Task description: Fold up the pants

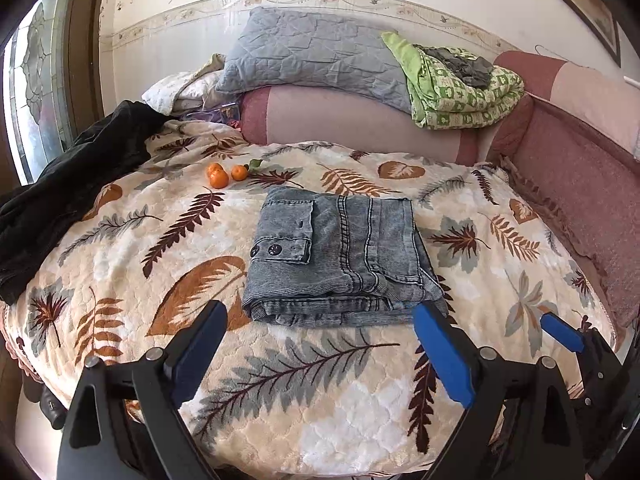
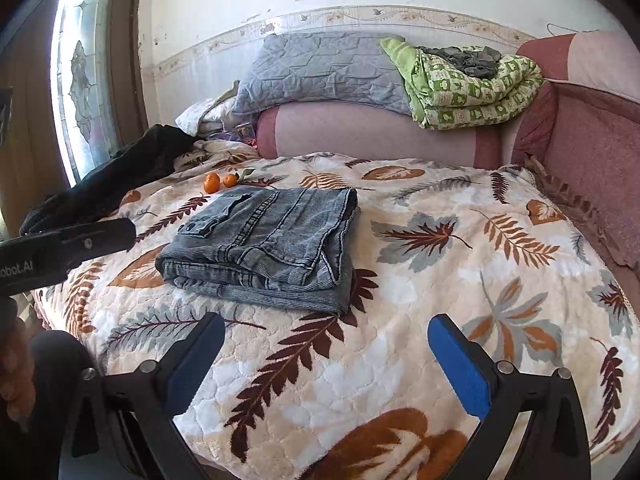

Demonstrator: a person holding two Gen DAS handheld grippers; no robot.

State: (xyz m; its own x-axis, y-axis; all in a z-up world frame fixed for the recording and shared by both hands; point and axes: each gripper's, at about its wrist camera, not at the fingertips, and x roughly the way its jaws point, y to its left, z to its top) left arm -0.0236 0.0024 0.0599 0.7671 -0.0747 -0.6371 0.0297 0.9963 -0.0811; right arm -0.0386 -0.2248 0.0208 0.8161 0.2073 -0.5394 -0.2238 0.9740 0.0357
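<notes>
Pants (image 1: 340, 256) folded on blanket (image 1: 320, 400), beyond both open jaws

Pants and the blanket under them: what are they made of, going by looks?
Pants: looks like washed grey-blue denim, possibly fine corduroy; faint ribbing, heavy double-stitched seams, snap buttons on the pocket flap, matte. Blanket: seems a plush fleece or quilted synthetic; soft fuzzy pile, embossed puffy cells, printed leaves. Fibre content can't be told.
</notes>
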